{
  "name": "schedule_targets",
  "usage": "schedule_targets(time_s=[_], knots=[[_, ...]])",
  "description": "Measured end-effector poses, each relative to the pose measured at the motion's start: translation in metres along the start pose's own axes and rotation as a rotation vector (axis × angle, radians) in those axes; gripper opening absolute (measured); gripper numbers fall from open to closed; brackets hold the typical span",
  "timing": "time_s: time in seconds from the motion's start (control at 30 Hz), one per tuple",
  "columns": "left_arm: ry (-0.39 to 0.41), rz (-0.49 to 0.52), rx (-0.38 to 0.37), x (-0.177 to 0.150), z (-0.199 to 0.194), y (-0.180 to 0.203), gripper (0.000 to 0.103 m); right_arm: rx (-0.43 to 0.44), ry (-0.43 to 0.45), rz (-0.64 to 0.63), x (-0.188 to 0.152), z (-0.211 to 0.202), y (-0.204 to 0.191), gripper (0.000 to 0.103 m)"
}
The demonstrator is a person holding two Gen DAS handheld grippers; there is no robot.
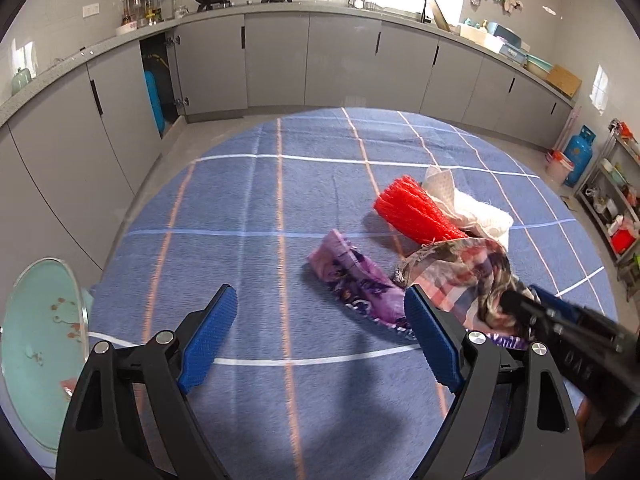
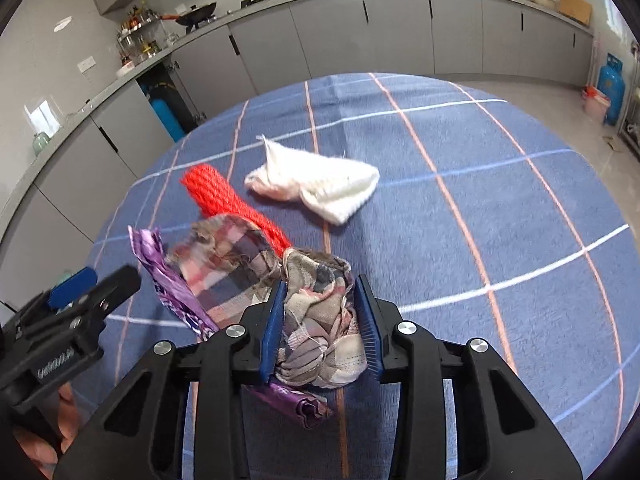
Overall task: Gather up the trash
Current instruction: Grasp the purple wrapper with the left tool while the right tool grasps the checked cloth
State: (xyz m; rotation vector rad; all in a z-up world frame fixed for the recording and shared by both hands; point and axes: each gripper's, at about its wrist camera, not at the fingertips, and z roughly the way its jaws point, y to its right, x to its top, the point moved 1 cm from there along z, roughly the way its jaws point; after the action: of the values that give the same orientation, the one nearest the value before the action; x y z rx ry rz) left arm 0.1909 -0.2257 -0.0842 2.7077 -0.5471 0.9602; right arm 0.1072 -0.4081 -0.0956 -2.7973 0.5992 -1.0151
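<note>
My right gripper (image 2: 320,328) is clamped on the crumpled plaid fabric scrap (image 2: 320,320), bunched between the blue pads above the blue checked tablecloth (image 2: 480,200). My left gripper (image 1: 316,344) stands wide apart with nothing inside, near the purple foil wrapper (image 1: 356,284). I judge this the picking step; next I must carry the scrap to the pale green bin (image 1: 40,340).

Left gripper (image 1: 320,344): jaws spread wide, nothing between the blue pads (image 1: 206,344), pointed steeply downward. Right gripper (image 2: 320,328): jaws closed onto a bunched plaid cloth (image 2: 320,332), both pads pressing its sides, also angled downward. It sits just right of the left gripper. A hand (image 2: 44,436) shows behind the left gripper.
</note>
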Motion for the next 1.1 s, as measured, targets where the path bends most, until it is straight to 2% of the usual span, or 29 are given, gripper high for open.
schedule_targets(time_s=[0.13,0.33,0.4,0.57,0.67,0.73,0.77,0.8,0.87,1.0,1.1], knots=[[-0.022,0.017,0.003,-0.001,0.012,0.009,0.081,0.016,-0.015,-0.006,-0.008,-0.005,-0.002,0.036],[-0.069,0.011,-0.034,-0.001,0.028,0.020,0.071,0.046,-0.035,0.020,-0.018,-0.015,0.002,0.033],[-0.087,0.002,-0.055,-0.002,0.032,0.021,0.063,0.053,-0.043,0.046,-0.022,-0.020,0.007,0.031],[-0.105,0.003,-0.098,-0.003,0.031,0.035,0.062,0.073,-0.066,0.096,-0.032,-0.029,0.007,0.029],[-0.101,0.036,-0.092,-0.006,0.031,0.044,0.061,0.084,-0.086,0.087,-0.038,-0.033,0.000,0.029],[-0.092,0.060,-0.079,-0.007,0.031,0.047,0.047,0.102,-0.099,0.091,-0.040,-0.035,-0.002,0.027],[-0.089,0.073,-0.091,-0.008,0.029,0.046,0.033,0.113,-0.105,0.096,-0.042,-0.038,-0.002,0.026],[-0.097,0.074,-0.120,-0.008,0.028,0.044,0.028,0.114,-0.102,0.099,-0.042,-0.040,-0.003,0.026],[-0.106,0.069,-0.154,-0.010,0.026,0.039,0.023,0.108,-0.090,0.095,-0.043,-0.043,-0.003,0.025],[-0.103,0.078,-0.179,-0.017,0.016,0.027,0.022,0.077,-0.068,0.057,-0.048,-0.046,-0.009,0.025],[-0.098,0.076,-0.194,-0.021,0.005,0.015,0.022,0.085,-0.059,0.026,-0.050,-0.047,-0.018,0.032]])
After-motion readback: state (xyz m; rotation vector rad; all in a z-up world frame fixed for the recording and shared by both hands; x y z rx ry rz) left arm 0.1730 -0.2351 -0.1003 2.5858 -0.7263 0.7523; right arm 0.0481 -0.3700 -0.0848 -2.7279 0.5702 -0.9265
